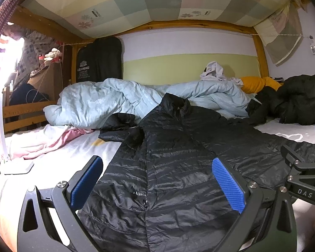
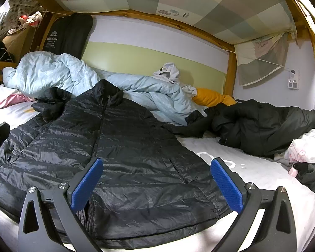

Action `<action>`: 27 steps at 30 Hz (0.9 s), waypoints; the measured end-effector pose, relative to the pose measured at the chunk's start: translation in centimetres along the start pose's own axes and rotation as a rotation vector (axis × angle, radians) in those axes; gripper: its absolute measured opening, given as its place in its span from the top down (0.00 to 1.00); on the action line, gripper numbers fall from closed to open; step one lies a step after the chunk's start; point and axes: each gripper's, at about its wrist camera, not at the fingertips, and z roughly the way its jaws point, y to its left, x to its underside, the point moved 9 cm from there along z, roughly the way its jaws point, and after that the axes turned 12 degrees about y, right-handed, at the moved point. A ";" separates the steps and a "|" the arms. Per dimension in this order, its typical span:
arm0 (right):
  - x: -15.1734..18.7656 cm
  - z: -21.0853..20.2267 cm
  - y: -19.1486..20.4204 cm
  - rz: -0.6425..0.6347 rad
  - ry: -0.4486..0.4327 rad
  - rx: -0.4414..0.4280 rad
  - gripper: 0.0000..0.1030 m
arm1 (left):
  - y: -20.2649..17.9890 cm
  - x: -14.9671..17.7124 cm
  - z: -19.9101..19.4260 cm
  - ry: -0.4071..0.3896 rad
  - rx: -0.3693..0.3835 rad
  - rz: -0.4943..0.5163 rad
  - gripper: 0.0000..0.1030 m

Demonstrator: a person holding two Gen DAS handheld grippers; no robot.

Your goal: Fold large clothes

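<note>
- The left gripper (image 1: 157,180) is hanging released, blue pads spread wide and holding nothing, just above the hem end of the black puffer jacket (image 1: 167,168)
- The right gripper (image 2: 157,180) is likewise standing wide apart and empty, hovering over the jacket's near right corner
- The puffer jacket (image 2: 107,147) is lying front up and zipped on the bed's white sheet (image 2: 251,172), hem nearest the cameras, collar pointing toward the wall
- Judging by the shiny quilted shell, it is looking light, soft and slippery, likely springing back after each fold, so pinching a stitched edge such as the hem corners or side seams is seeming safer than grabbing the puffy middle
- Its left sleeve (image 1: 119,126) is sitting bunched beside the shoulder; the other sleeve is trailing toward a second dark coat (image 2: 262,121) farther right
- Beyond the collar, a crumpled pale blue duvet (image 2: 73,73) is piling up along the wall, with an orange pillow (image 2: 212,98) beside it
</note>
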 end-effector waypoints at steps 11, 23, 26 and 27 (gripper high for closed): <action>0.1 0.2 -0.8 0.046 0.015 -0.027 0.00 | 0.7 0.2 0.5 0.023 0.024 -0.033 0.00; 0.2 0.0 -0.5 0.025 0.002 -0.012 0.00 | 0.8 0.1 0.6 0.027 0.026 -0.031 0.00; 0.1 0.1 -0.5 0.027 0.005 -0.015 0.00 | 0.8 0.1 0.6 0.028 0.026 -0.030 0.00; 0.1 0.1 -0.6 0.027 0.005 -0.016 0.00 | 0.7 0.1 0.6 0.028 0.026 -0.031 0.00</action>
